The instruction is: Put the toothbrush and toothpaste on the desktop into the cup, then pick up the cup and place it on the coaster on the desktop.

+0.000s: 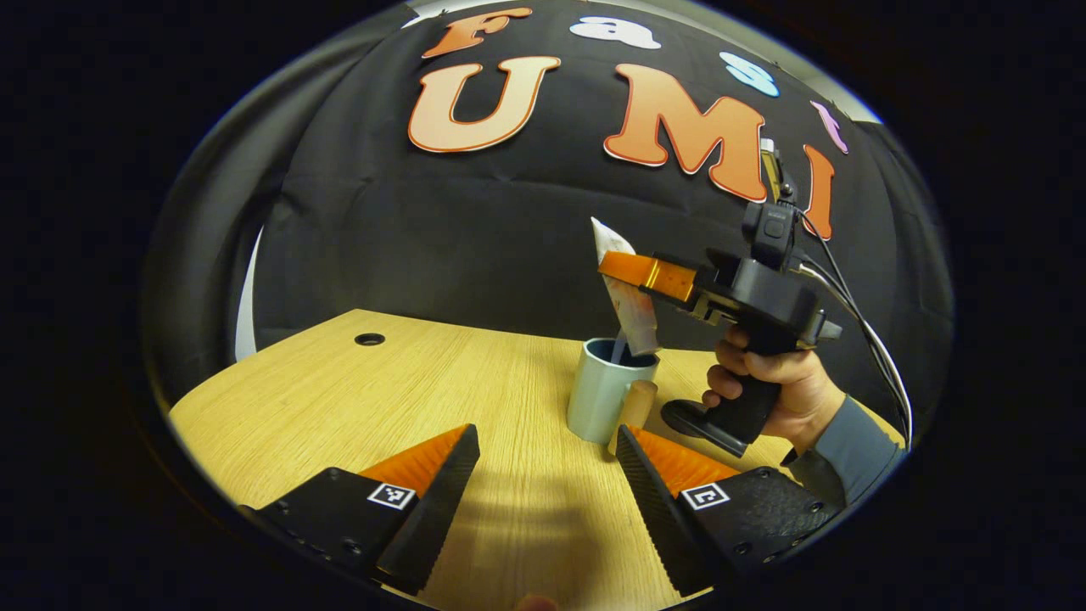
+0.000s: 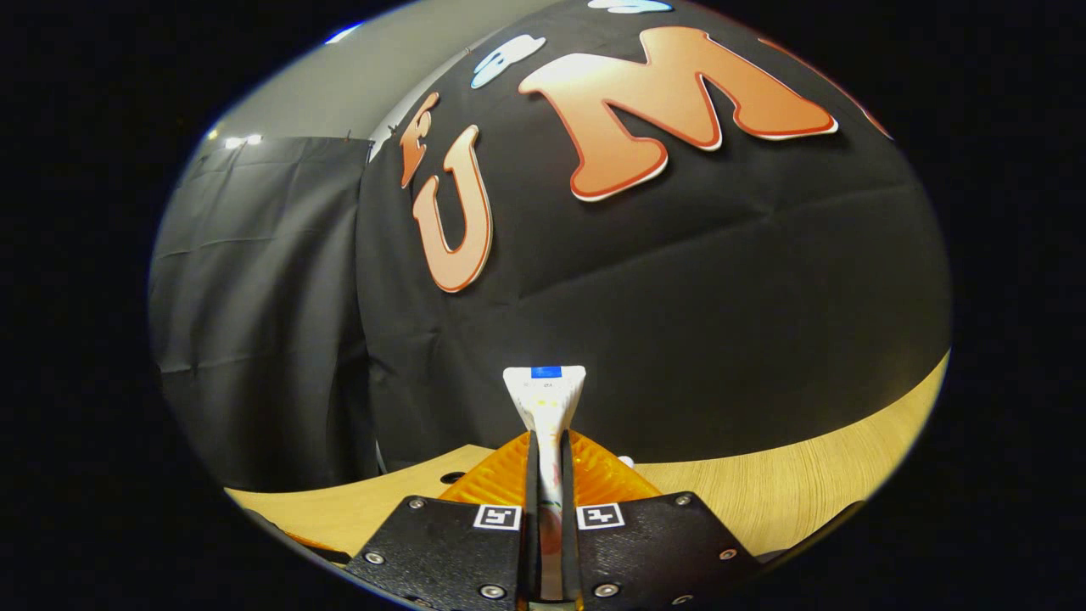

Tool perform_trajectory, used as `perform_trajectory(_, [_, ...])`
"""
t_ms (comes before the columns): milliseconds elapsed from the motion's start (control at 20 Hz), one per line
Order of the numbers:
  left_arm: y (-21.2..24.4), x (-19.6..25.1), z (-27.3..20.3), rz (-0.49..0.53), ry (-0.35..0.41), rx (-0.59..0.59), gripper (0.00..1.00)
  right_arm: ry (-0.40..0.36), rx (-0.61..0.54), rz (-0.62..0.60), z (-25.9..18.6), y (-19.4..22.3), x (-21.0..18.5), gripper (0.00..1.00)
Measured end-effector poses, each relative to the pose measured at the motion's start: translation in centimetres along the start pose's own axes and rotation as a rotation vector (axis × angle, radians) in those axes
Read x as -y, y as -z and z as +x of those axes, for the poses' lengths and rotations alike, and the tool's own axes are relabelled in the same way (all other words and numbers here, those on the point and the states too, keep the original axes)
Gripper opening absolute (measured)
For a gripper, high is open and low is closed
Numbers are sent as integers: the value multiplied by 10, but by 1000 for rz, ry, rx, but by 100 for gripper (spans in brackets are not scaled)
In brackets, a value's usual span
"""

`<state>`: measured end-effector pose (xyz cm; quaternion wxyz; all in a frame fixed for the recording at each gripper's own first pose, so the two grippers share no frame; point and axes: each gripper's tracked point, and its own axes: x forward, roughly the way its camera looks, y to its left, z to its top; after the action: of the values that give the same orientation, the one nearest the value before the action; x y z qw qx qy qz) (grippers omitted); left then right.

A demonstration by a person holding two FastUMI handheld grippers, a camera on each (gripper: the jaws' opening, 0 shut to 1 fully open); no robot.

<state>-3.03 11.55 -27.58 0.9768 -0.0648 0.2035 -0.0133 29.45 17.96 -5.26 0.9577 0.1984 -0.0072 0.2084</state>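
Note:
A pale grey-blue cup [image 1: 598, 395] with a wooden handle [image 1: 635, 407] stands on the wooden desk [image 1: 382, 407]. Above it hangs the toothpaste tube [image 1: 632, 310], tilted, its lower end at the cup's mouth. My right gripper [image 1: 618, 271] is shut on the tube's upper part, held by a hand [image 1: 785, 386]. A thin pale stick [image 1: 619, 346], perhaps the toothbrush, leans inside the cup. In the right gripper view the tube's flat end [image 2: 545, 395] sticks out from between my right gripper [image 2: 547, 462]. My left gripper [image 1: 547, 462] is open, low over the desk in front of the cup.
A small round hole [image 1: 370, 339] lies in the desk at the far left. The black cloth wall [image 1: 475, 221] rises right behind the desk's back edge. A cable [image 1: 857, 314] trails from the right gripper's body.

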Motion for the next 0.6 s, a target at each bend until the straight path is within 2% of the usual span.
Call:
perform_trajectory(200, [5, 2, 3, -11, 0, -24, 98, -22, 20, 1, 4, 6, -2, 10])
perform_trajectory(400, [4, -2, 0, -7, -15, -21, 98, -17, 11, -83, 6, 14, -6, 11])
perform_trajectory(600, [-3, 1, -5, -11, -14, -4, 98, -3, -52, -111, -3, 23, -6, 15])
